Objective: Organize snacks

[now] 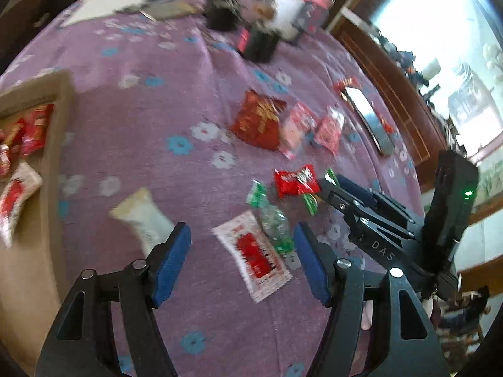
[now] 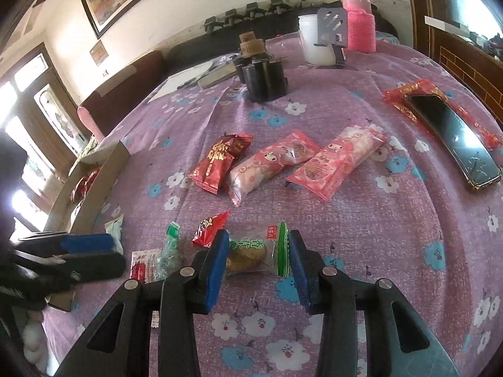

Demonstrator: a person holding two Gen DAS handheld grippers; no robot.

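Two wrist views over a desk (image 2: 361, 226) covered w/ a purple flowered cloth, snacks scattered across it.

Right gripper (image 2: 258, 267): blue pads sit either side of a clear cookie packet w/ green ends (image 2: 251, 253). Left pad is at the wrapper; right pad is just beside the green end, contact not certain. Jaws part-closed around it. A small red packet (image 2: 210, 229) lies just beyond its left pad.

Left gripper (image 1: 242, 260): jaws open, nothing held, hovering over a flat white-and-red sachet (image 1: 253, 256) & a crinkled green-and-clear wrapper (image 1: 273, 220). A white packet (image 1: 146, 218) lies just past its left pad. View is motion-blurred.

Mid-desk, well apart from both grippers: a dark red packet (image 2: 220, 163), then two pink packets (image 2: 270, 163) (image 2: 338, 161) in a row, touching or nearly so.

Left edge: a cardboard box (image 2: 94, 188) w/ red packets inside. Open cloth lies between box & snack row.

Right edge: a phone (image 2: 452, 138) on red paper (image 2: 408, 94), close to the desk's rim. Bare cloth in front of the right gripper toward that side.

Far end: dark jars (image 2: 265, 75), a white tub (image 2: 314, 40), a pink bottle (image 2: 360, 22).
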